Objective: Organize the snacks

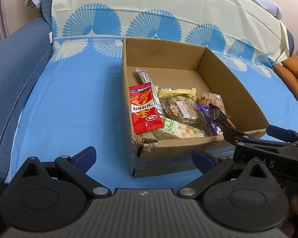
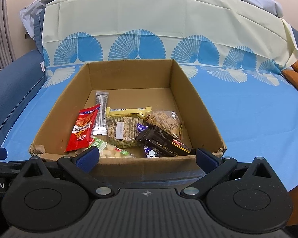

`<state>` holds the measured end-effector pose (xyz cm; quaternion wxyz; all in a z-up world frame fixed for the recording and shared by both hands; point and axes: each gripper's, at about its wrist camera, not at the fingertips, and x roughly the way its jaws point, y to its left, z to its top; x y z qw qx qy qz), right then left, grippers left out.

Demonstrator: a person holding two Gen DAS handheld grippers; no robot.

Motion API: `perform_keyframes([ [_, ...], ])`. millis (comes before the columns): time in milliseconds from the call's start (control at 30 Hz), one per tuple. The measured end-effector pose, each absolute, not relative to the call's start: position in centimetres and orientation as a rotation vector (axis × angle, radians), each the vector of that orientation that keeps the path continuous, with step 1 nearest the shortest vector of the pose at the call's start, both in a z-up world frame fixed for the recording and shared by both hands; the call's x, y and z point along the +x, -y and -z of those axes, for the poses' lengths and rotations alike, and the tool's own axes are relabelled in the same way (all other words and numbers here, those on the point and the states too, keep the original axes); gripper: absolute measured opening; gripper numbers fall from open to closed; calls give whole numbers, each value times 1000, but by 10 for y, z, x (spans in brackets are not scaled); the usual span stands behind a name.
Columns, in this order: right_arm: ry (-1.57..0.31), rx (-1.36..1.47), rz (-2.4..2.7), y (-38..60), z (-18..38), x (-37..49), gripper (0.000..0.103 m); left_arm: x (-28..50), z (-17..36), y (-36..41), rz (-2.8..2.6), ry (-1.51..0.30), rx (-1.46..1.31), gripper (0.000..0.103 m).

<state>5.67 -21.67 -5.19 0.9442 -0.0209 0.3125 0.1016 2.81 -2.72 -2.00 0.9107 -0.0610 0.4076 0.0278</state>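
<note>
An open cardboard box point(image 1: 226, 75) point(image 2: 190, 95) sits on the blue cloth. Inside lie a red packet point(image 1: 144, 111) point(image 2: 82, 130), a silver stick point(image 2: 101, 115), a yellow bar point(image 2: 129, 110), a clear pack of grain cakes point(image 2: 122, 131), a peanut bag point(image 2: 165, 120), a purple packet point(image 1: 209, 123) and a green-white pack point(image 2: 109, 148). A black packet point(image 2: 164, 141) point(image 1: 220, 117) rests on top, one end against the near wall. My right gripper point(image 2: 147, 156) point(image 1: 256, 138) is open at that wall. My left gripper point(image 1: 144, 158) hangs open and holds nothing, before the box's torn corner point(image 1: 145, 144).
The blue fan-patterned cloth point(image 1: 69, 103) covers a sofa seat and runs up the backrest. A dark blue armrest point(image 1: 14, 63) rises on the left and an orange cushion point(image 1: 288, 73) lies at the right. The far half of the box floor point(image 2: 139, 97) is bare.
</note>
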Motion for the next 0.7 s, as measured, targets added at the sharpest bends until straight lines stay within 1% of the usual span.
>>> perform_keyframes([
  [700, -633, -59, -218, 214, 52, 57, 102, 27, 19, 29, -54, -842, -124, 102],
])
